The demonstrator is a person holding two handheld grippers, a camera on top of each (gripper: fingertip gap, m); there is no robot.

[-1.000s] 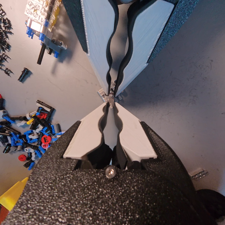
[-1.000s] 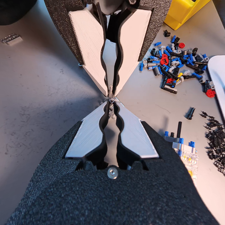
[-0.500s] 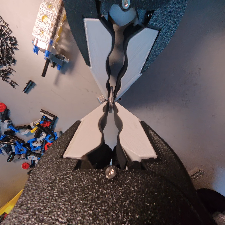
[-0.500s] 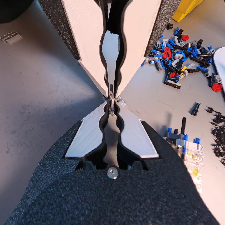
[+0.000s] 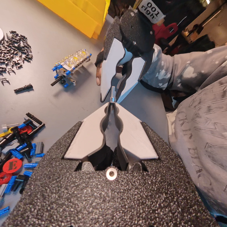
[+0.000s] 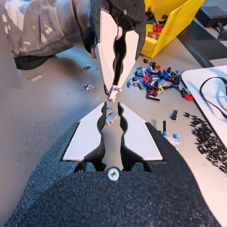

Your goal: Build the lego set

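My left gripper (image 5: 112,103) is shut on a small grey beam piece with a pin (image 5: 112,94) and holds it above the grey table (image 5: 61,98). In the right wrist view, the same piece (image 6: 113,93) hangs from the left gripper's tips (image 6: 111,90). My right gripper (image 6: 111,102) is open and empty, its tips just below that piece and apart from it. In the left wrist view, the right gripper (image 5: 109,98) stands open around the pin's far end. A grey ridged brick (image 6: 111,116) lies on the table between the right fingers.
A yellow bin (image 6: 165,36) stands at the back. A heap of blue, black and red parts (image 6: 158,81), a pile of black links (image 6: 208,141), a clear assembly with blue pins (image 5: 71,66), grey beams (image 6: 87,86) and a white board with a cable (image 6: 202,88) lie around. Both grippers' tips are close together, under 4 cm apart.
Both grippers were shut tip to tip on the grey piece. The right gripper has opened and let go; the left still holds the piece, and both have lifted and tilted.
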